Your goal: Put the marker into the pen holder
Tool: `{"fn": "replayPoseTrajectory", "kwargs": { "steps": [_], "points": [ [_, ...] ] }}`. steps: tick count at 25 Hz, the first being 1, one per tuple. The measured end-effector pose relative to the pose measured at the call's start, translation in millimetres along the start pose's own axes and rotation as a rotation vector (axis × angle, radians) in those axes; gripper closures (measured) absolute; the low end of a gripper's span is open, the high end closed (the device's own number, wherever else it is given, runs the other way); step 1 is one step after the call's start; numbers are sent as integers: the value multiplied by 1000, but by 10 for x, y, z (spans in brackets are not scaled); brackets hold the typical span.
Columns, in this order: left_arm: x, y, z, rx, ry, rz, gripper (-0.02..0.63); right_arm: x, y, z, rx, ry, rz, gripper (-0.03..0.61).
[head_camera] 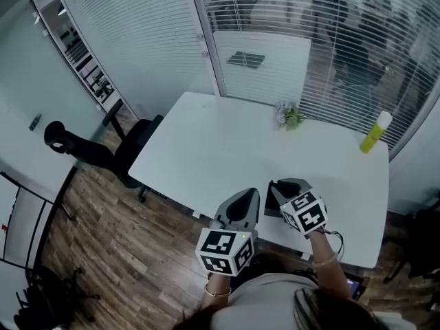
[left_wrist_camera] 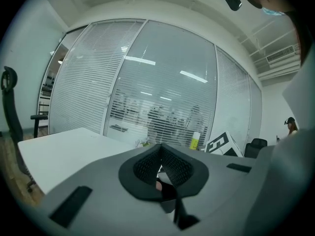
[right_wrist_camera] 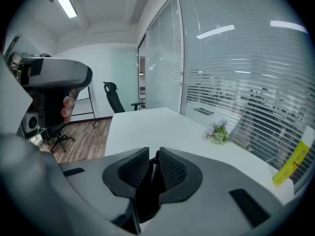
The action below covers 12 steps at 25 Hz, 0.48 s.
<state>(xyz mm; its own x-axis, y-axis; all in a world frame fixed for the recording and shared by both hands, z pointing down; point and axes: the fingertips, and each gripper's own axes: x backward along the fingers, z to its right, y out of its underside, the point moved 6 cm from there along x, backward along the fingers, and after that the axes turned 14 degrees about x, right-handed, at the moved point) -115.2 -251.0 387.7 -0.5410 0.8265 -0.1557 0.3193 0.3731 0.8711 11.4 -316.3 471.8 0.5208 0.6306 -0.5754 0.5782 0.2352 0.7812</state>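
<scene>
The marker cannot be picked out for certain. The nearest match is a thin dark rod point(right_wrist_camera: 154, 168) standing in the narrow slit between the jaws of the right gripper point(right_wrist_camera: 154, 155). Those jaws are drawn in nearly parallel and pinch the rod, whose tip pokes just above the black ribbed pads point(right_wrist_camera: 172, 170).

The left gripper point(left_wrist_camera: 160, 149) has its jaws pressed together at the tips, and no object can be made out between them.

In the head view both grippers are held side by side over the near edge of the white table point(head_camera: 206, 150), pointing away from the person. Far across the table lies a small bunch of flowers point(head_camera: 289, 115). Well to its right a yellow bottle point(head_camera: 375, 133) with a white cap stands upright near the far corner, by the glass wall with blinds point(head_camera: 137, 33). A black office chair point(head_camera: 117, 150) stands on the wooden floor point(head_camera: 103, 239) at the table's left end.
</scene>
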Motion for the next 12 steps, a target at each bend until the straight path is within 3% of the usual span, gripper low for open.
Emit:
{"fn": "replayPoseTrajectory", "kwargs": {
  "steps": [12],
  "points": [
    [54,109,239,-35,-26,1,595,520,-119,26,-36,33,227,528]
  ]
}}
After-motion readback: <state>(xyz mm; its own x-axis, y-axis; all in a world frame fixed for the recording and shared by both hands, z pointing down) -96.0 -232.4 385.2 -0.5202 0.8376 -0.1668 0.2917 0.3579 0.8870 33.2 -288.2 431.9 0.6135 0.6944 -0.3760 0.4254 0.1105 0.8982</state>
